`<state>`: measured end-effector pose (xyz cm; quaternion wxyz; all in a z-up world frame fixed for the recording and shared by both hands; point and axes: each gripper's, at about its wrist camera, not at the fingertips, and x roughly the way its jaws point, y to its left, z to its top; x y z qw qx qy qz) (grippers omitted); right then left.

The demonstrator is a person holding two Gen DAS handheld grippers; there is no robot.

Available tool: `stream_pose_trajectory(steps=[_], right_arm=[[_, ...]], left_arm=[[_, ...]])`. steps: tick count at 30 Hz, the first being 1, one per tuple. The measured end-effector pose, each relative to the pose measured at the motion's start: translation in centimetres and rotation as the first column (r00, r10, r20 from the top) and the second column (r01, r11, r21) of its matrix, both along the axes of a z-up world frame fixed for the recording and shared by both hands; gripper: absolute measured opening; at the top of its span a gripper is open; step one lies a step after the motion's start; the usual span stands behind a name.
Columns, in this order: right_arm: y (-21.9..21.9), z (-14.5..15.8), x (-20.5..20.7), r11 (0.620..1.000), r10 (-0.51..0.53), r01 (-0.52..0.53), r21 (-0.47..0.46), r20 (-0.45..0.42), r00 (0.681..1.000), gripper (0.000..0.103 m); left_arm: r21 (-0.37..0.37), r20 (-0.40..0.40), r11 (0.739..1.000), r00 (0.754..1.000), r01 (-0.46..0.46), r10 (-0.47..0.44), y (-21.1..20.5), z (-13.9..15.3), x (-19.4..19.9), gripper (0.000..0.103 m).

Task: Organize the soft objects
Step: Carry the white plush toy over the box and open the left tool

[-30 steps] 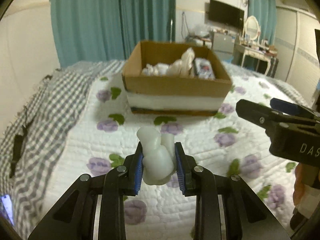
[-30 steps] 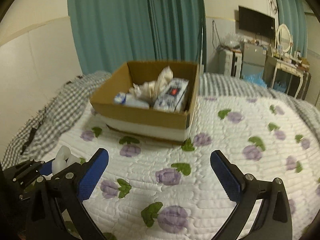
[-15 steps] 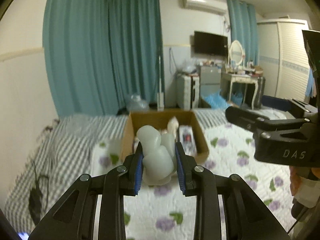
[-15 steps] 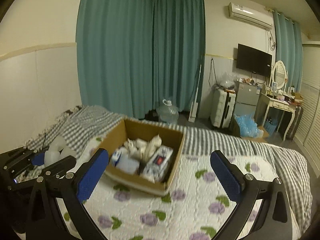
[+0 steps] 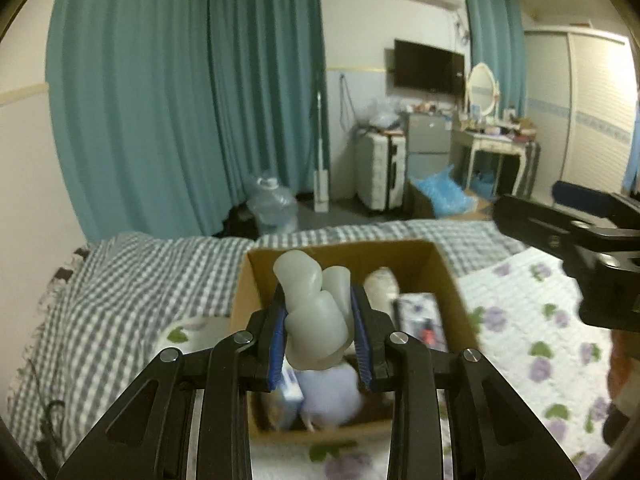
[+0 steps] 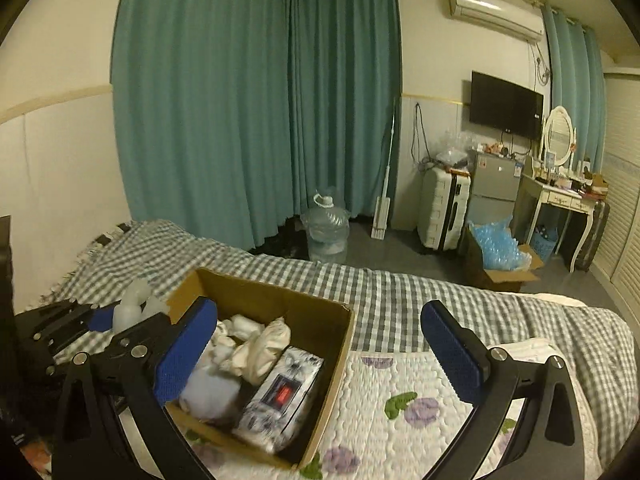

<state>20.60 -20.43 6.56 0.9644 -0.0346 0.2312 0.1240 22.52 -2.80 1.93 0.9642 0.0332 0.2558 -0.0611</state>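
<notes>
My left gripper point(image 5: 318, 320) is shut on a soft white lumpy toy point(image 5: 314, 316) and holds it in the air above the near part of the open cardboard box point(image 5: 448, 280). The box point(image 6: 320, 344) stands on the bed and holds a pale blue plush point(image 6: 210, 390), white soft items point(image 6: 260, 344) and a patterned tissue pack point(image 6: 282, 394). My right gripper point(image 6: 320, 348) is open and empty, raised to the right of the box. The left gripper with the toy point(image 6: 132, 308) shows at the left of the right wrist view.
The bed has a white quilt with purple flowers point(image 6: 408, 404) and a grey checked blanket point(image 6: 400, 292). Beyond the bed are teal curtains point(image 6: 256, 100), a water jug point(image 6: 326, 232), a suitcase point(image 6: 444, 212) and a dressing table point(image 6: 560, 196).
Both grippers have risen and moved forward toward the box. The left gripper has carried the white toy from over the quilt to above the box's near part. The right gripper stays open.
</notes>
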Motion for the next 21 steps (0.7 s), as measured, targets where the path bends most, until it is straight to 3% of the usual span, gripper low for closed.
stream_pose_trajectory(steps=[6, 8, 10, 15, 21], right_arm=[[-0.1, -3.9, 4.0, 1.0, -0.002, 0.002, 0.011, -0.039, 0.999, 0.102], [-0.4, -5.1, 4.8, 1.0, -0.007, 0.007, 0.005, -0.033, 0.999, 0.102], [-0.6, -5.9, 5.2, 1.0, -0.011, 0.011, -0.003, -0.036, 0.999, 0.102], [-2.0, -6.1, 5.1, 1.0, -0.029, 0.029, 0.01, -0.043, 0.999, 0.102], [-3.0, -1.6, 0.6, 0.999, -0.053, 0.052, 0.014, 0.023, 0.998, 0.102]], left_arm=[[0.047, -0.015, 0.999, 1.0, 0.004, -0.003, -0.2, -3.2, 4.9, 0.036], [0.071, -0.009, 0.997, 1.0, -0.007, 0.008, -0.3, -3.9, 5.7, 0.06], [0.101, -0.026, 0.995, 0.999, -0.016, 0.019, -0.5, -4.6, 6.3, 0.069], [0.097, 0.001, 0.995, 0.999, -0.04, 0.04, -0.4, -4.4, 5.4, 0.071], [0.086, 0.037, 0.995, 0.998, -0.053, 0.05, -0.6, -1.1, 3.1, 0.071]])
